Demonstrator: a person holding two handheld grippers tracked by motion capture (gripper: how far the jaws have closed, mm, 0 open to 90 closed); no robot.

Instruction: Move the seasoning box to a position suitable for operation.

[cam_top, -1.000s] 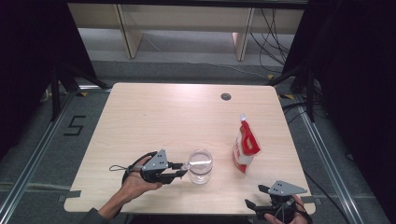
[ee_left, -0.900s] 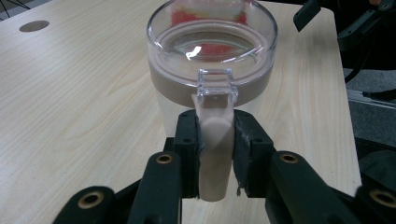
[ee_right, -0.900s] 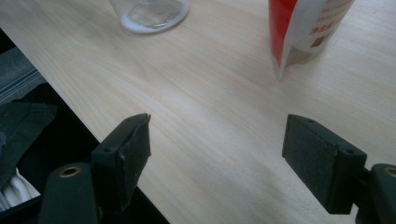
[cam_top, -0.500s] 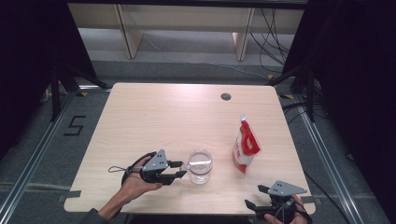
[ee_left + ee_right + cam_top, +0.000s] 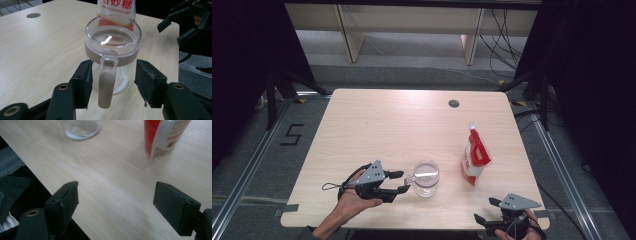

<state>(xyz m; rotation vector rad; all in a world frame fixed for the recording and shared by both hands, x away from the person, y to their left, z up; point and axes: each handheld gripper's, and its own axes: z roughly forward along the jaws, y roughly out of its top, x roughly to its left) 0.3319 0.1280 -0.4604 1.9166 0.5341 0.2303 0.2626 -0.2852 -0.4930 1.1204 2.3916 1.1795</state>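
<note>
Left gripper (image 5: 112,82) just opening, jaws clear of clear plastic handled cup (image 5: 113,47): cup set down. Right gripper (image 5: 115,205) released, empty; red-white sugar pouch (image 5: 474,156) untouched at right.

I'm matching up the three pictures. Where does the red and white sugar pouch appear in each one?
High view: the red and white sugar pouch stands right of centre on the table.
Left gripper view: top centre, cut off by the edge, behind the clear plastic mug.
Right gripper view: top right corner, its base on the wood.
Shared landmark: the clear plastic mug beside it.
</note>
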